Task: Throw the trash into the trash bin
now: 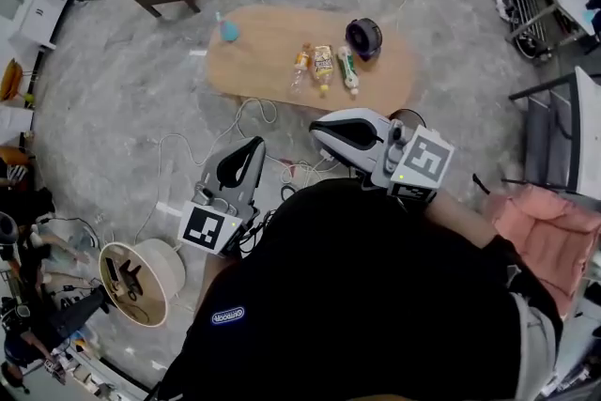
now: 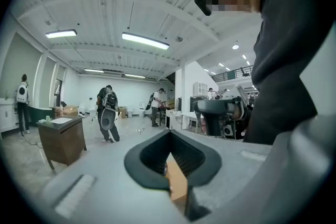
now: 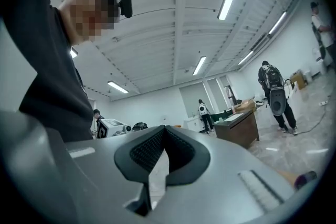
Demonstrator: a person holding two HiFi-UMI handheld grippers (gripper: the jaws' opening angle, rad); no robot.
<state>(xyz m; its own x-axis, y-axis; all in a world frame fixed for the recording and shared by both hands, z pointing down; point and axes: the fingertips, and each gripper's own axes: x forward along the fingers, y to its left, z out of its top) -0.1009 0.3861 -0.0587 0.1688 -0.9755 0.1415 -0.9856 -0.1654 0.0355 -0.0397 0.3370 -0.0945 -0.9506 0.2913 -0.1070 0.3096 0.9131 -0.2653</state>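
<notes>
Only my head view shows the job: small bottles and wrappers [image 1: 323, 68] lie in a row on the oval wooden counter [image 1: 263, 61], well apart from the round beige trash bin [image 1: 172, 260] on the floor. The gripper views show the left hand-held gripper [image 2: 169, 134] and the right hand-held gripper [image 3: 165, 128] both clenched and empty.

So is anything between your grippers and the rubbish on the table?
Nothing solid. Only loose white cables on the grey floor lie between the left gripper, the right gripper and the wrappers on the oval wooden table.
</notes>
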